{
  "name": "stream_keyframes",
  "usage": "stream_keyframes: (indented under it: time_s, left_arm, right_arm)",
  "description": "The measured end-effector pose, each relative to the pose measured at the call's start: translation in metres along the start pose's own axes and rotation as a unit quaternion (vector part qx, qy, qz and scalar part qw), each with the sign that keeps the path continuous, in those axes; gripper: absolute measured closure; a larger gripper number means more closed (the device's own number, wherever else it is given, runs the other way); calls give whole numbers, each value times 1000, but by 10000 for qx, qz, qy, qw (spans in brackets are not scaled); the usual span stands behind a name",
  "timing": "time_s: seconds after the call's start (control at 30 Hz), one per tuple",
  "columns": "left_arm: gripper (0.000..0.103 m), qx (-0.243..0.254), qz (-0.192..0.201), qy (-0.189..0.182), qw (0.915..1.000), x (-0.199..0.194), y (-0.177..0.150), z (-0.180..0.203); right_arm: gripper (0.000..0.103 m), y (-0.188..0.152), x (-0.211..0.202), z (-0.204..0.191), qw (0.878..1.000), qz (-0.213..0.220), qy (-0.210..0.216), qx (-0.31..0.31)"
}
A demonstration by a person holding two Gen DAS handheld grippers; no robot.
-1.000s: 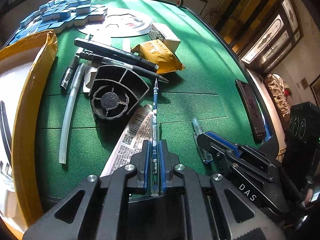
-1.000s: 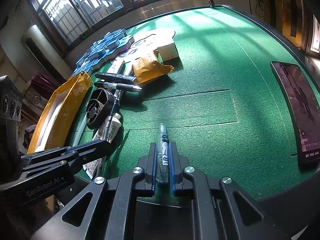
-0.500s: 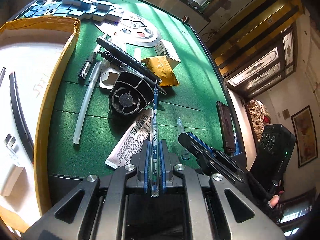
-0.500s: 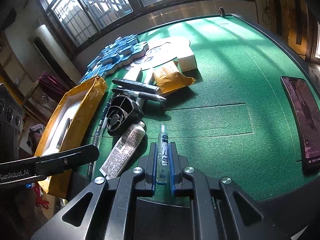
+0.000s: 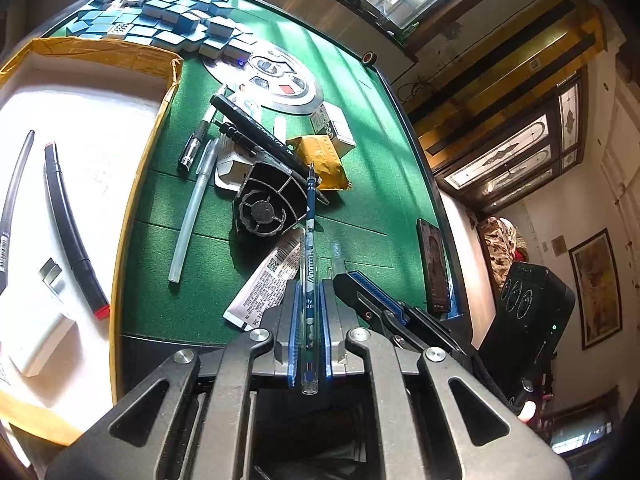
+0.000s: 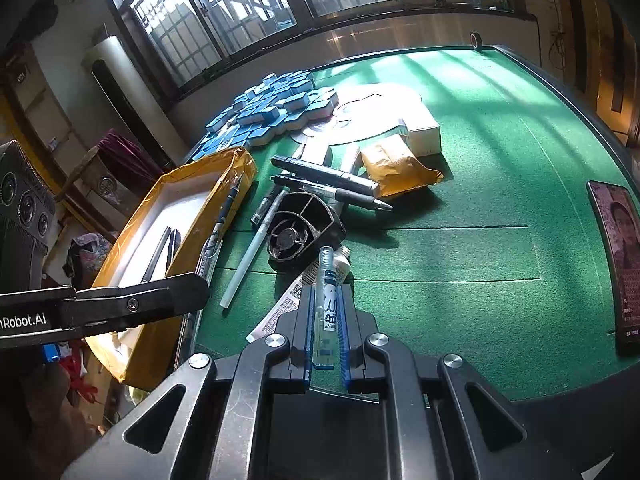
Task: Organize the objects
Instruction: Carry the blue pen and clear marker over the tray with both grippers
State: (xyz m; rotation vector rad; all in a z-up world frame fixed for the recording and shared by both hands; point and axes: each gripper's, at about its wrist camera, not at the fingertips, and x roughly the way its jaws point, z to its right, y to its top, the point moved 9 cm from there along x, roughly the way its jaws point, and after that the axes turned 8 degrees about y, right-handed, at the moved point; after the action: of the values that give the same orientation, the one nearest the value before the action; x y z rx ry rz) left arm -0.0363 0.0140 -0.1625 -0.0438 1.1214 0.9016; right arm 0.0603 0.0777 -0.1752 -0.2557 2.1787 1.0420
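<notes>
Two pens held above the green desk
Left gripper fingers clench a slim blue pen mid-barrel; right gripper fingers clench a clear pen; both light, stiff, slippery

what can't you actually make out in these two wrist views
- Left wrist view: the small print on the white tube is too small to read, and the left gripper covers its lower end.
- Left wrist view: the open yellow-edged white box is cut off by the frame's left edge.
- Right wrist view: the dark phone runs off the right edge.
</notes>
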Motion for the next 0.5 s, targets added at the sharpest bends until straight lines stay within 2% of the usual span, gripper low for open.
stream_keyframes:
  time_s: [0.5]
  left_arm:
    - [96,-165,109,10,9998,-18,5,-13]
  right_arm:
    - [93,1,7,-34,9992,-42,258,-306]
